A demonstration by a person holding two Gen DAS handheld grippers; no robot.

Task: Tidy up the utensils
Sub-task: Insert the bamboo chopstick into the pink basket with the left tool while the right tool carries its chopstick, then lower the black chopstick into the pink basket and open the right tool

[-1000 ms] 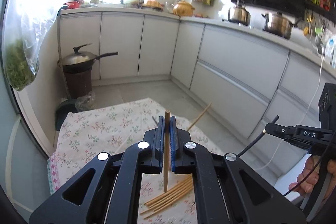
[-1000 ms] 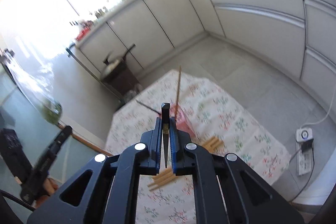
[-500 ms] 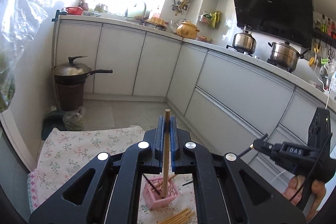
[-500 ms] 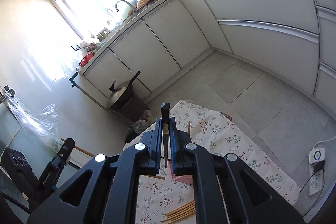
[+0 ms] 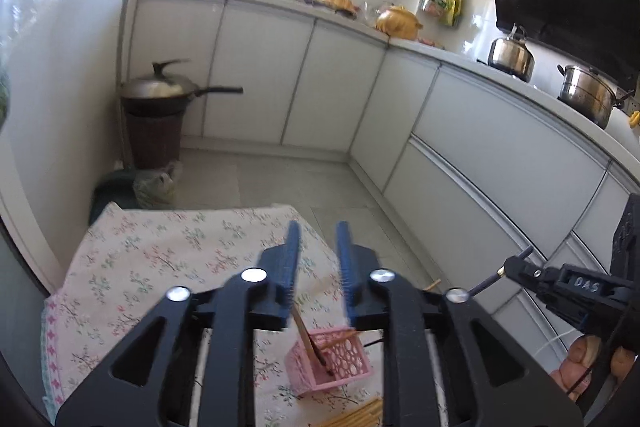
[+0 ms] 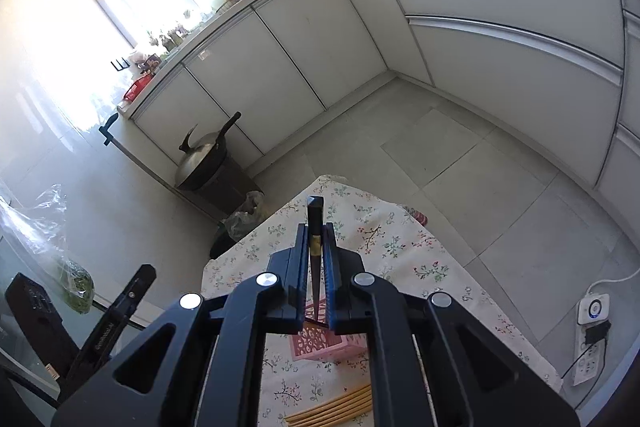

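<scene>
My left gripper point(image 5: 317, 239) is open and empty, above a pink perforated basket point(image 5: 340, 363) on the floral tablecloth point(image 5: 160, 251). A wooden chopstick point(image 5: 308, 339) leans inside the basket. My right gripper point(image 6: 316, 239) is shut on a dark chopstick point(image 6: 315, 247) with a gold band, held upright above the same basket point(image 6: 316, 345). Loose wooden chopsticks point(image 6: 332, 407) lie on the cloth near the basket and also show in the left wrist view point(image 5: 360, 415).
The small table stands in a kitchen with white cabinets point(image 5: 480, 155). A lidded wok point(image 5: 160, 91) sits on a bin at the left. A power strip point(image 6: 592, 331) lies on the floor at the right. The right gripper's body point(image 5: 580, 287) shows at the right edge of the left wrist view.
My left gripper has opened and let go of the wooden chopstick, which now leans in the pink basket. My right gripper has kept its hold on the dark chopstick, over the basket.
</scene>
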